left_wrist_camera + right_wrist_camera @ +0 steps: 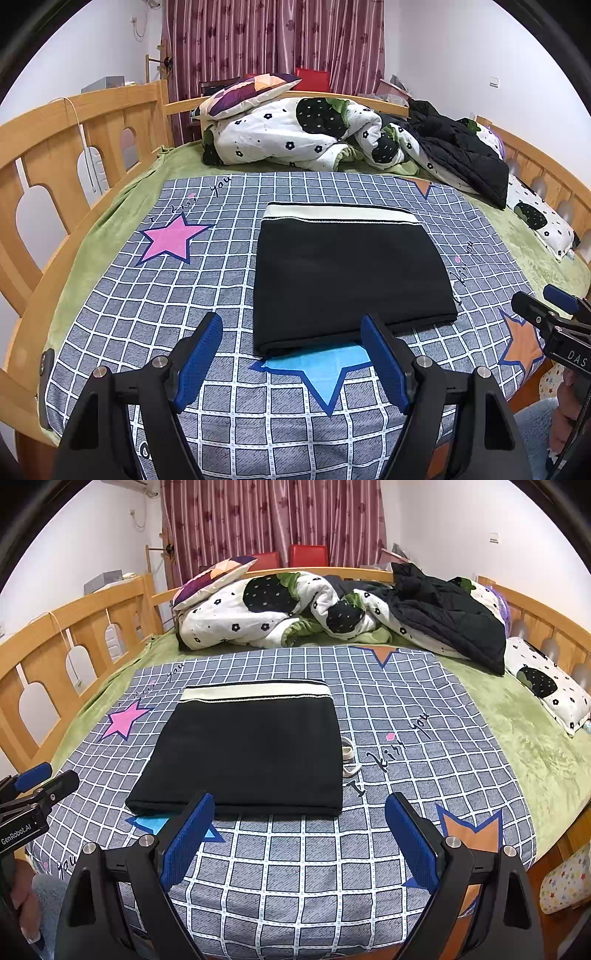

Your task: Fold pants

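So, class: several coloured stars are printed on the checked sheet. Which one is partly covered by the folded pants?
The blue star: the pants' near edge lies over its top. The pink star and orange star lie clear to either side.

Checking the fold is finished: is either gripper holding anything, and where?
Nothing: left gripper and right gripper are open, clear of the folded pants.

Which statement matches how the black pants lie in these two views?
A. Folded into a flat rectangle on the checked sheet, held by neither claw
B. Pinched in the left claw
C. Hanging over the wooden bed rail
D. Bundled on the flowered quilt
A: the pants lie folded flat on the checked sheet, with the left claw and right claw both open and empty in front of them.
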### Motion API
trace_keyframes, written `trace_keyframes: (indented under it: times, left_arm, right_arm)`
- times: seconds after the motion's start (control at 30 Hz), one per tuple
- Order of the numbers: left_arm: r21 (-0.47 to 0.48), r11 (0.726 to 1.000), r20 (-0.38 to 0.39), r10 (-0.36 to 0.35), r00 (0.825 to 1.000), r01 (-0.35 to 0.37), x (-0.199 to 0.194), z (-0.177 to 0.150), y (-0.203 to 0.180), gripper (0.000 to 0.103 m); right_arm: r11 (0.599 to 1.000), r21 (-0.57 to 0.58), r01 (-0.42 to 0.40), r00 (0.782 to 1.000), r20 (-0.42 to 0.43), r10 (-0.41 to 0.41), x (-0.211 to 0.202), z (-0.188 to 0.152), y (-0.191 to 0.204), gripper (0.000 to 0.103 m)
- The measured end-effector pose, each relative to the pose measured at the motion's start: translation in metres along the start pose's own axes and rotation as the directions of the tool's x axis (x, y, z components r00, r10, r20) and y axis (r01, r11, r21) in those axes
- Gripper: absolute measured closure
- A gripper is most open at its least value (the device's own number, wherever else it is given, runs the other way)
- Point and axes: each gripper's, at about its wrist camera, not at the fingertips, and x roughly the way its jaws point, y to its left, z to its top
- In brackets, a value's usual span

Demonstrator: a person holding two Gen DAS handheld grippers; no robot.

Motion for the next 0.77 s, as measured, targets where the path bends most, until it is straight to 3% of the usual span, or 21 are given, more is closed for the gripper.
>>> trace_keyframes:
  times: [0.77]
  left_arm:
    - [-0.003,1.000,-0.002,-0.007,1.000,0.007,-0.0006,-0.0001,-0.0004,0.027]
  right_arm:
    - [1.000,0.001,-0.003,1.000,0.001,0.003,0.0006,0.0005,-0.0019,0.011]
